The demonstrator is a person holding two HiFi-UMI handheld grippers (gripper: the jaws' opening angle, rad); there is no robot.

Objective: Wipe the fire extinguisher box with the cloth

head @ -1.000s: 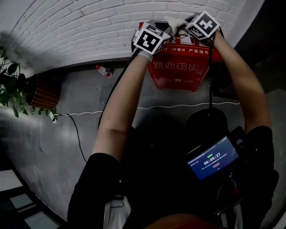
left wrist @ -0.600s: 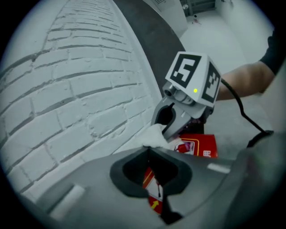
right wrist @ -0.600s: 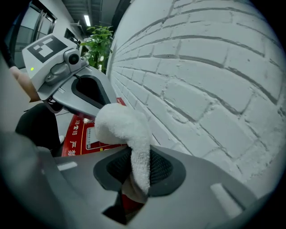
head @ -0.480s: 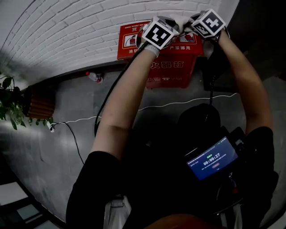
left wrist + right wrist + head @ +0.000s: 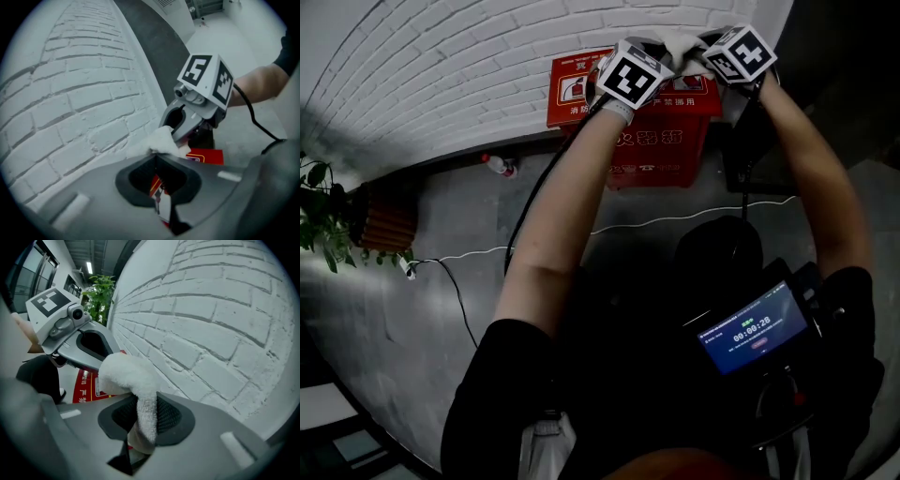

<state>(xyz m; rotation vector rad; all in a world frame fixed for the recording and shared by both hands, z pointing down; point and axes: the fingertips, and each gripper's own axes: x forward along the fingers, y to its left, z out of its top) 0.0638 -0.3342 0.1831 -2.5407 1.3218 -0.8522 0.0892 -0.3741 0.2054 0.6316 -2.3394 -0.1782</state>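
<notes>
Head view, grippers: the left gripper (image 5: 660,49) and the right gripper (image 5: 700,49) meet at the top centre of the frame, arms stretched forward.
Head view, cloth: a white cloth (image 5: 677,41) bridges the two sets of fingers.
Head view, task object: the red fire extinguisher box (image 5: 661,141) stands on the floor against the white brick wall (image 5: 441,75), directly below the grippers; a red sign (image 5: 570,82) hangs upper left of it.
Left gripper view, fingers: closed, pinching one edge of the cloth (image 5: 161,139) at their tips.
Left gripper view, surroundings: the right gripper (image 5: 180,134) sits centre right, and a strip of the box (image 5: 211,157) shows under it.
Right gripper view, fingers: clamped on a fold of the cloth (image 5: 129,373), which drapes down through them.
Right gripper view, surroundings: the left gripper (image 5: 105,364) enters from the upper left; the box (image 5: 86,385) lies lower left.
Progress: the cloth is gripped at both ends and raised to the box top, so wiping appears to be at its start; the front face and sides probably remain.
Hidden: the grippers cover the box top in the head view, so cloth-to-box contact cannot be confirmed; no wiped area can be distinguished.
</notes>
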